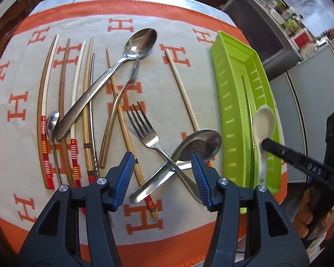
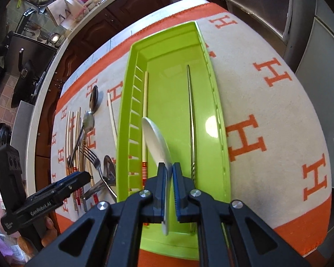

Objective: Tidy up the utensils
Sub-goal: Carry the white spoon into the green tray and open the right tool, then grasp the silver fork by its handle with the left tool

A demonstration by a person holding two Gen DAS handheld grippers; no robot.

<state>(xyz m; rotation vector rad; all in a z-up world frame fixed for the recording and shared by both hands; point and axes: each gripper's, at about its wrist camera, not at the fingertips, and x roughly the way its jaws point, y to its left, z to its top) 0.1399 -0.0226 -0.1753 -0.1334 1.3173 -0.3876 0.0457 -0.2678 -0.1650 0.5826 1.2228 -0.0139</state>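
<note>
A lime green tray [image 2: 131, 120] lies on the cloth. In it are a red-banded chopstick [image 2: 145, 102] and a metal chopstick [image 2: 190, 111]. My right gripper [image 2: 169, 173] is shut on the handle of a white ceramic spoon [image 2: 155, 138], which stands on edge low over the tray floor; the same spoon [image 1: 263, 120] shows in the left wrist view. My left gripper [image 1: 162, 178] hangs open above a fork [image 1: 144, 129] crossed with a steel spoon [image 1: 200, 144], touching neither.
Several chopsticks [image 1: 64, 89], a large spoon [image 1: 142, 40] and a small spoon [image 1: 52, 122] lie left of the tray on the orange and white cloth [image 1: 22, 111]. A lone chopstick [image 1: 182, 91] lies beside the tray. A hand [image 1: 305, 213] holds the right gripper.
</note>
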